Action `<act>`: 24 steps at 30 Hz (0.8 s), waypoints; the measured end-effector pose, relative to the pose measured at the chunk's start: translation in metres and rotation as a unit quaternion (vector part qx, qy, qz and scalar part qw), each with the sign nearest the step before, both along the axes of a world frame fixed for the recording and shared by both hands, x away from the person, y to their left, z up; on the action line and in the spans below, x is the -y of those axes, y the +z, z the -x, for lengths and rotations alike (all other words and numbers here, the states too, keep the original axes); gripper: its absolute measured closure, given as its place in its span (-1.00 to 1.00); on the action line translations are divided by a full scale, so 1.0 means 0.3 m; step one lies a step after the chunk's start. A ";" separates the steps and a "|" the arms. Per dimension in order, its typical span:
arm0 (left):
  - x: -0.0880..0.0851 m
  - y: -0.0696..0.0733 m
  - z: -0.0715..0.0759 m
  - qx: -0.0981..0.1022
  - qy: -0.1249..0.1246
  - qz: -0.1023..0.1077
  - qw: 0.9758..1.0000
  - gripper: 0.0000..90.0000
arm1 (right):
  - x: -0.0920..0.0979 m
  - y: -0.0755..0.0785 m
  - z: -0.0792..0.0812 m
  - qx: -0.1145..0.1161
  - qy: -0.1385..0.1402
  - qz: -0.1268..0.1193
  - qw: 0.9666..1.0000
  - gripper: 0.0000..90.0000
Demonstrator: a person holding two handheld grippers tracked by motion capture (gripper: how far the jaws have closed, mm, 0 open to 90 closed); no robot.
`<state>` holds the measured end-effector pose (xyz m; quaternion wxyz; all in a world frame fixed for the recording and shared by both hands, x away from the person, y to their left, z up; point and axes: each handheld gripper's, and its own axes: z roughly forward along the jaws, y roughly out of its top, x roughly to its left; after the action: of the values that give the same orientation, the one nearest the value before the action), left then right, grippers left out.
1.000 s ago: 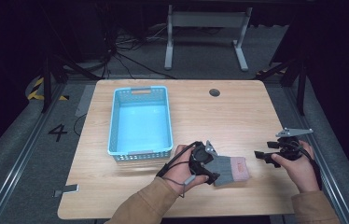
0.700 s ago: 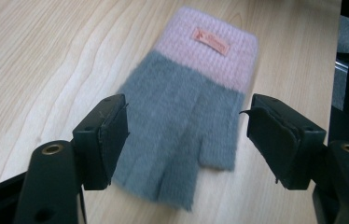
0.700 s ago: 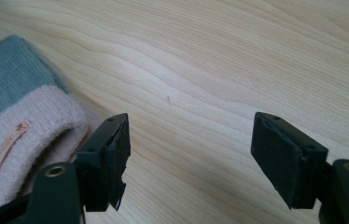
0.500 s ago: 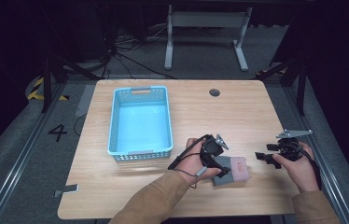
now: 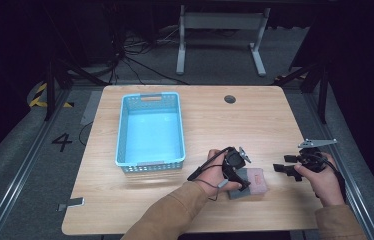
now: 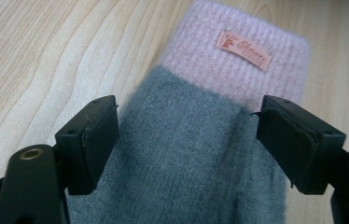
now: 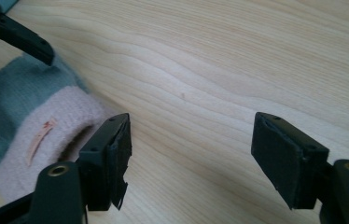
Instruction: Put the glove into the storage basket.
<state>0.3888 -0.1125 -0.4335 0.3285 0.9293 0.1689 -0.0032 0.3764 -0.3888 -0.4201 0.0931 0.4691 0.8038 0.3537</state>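
Two grippers work at the near right part of the worktop [image 5: 275, 125], and between them lies a knitted mitten [image 6: 200, 154], grey in the body with a pale pink ribbed cuff [image 6: 247, 70] that bears a small sewn label [image 6: 244, 50]. It lies flat on the wood at about 5 o'clock from the light blue basket [image 5: 125, 135], which stands well apart toward the far left. Being soft wool, it should be light and limp, likely to fold and sag when lifted and not at all fragile; the doubled cuff looks the firmest place to pinch. The left gripper [image 6: 186, 135] is tipped down over the grey body, its jaws wide, one on each side of the knit and not closed on it, the hand above and the sleeve reaching in from 6 o'clock. The right gripper [image 7: 191, 154] is held low at 3 o'clock from the mitten, pointing toward the cuff's open mouth, jaws wide over bare wood.
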 end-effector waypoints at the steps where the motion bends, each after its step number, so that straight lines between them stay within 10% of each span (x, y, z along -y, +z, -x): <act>1: 0.002 -0.002 0.001 -0.002 -0.002 0.001 1.000 -0.53 | -0.001 0.000 0.000 0.001 0.001 0.000 1.000 -0.35; 24: 0.026 -0.038 0.021 0.019 -0.015 -0.032 0.999 -0.56 | 0.002 0.003 0.001 0.002 0.002 -0.006 1.000 -0.35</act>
<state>0.3825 -0.1204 -0.4450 0.3012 0.9418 0.1484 0.0146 0.3762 -0.3894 -0.4191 0.0916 0.4677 0.8023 0.3593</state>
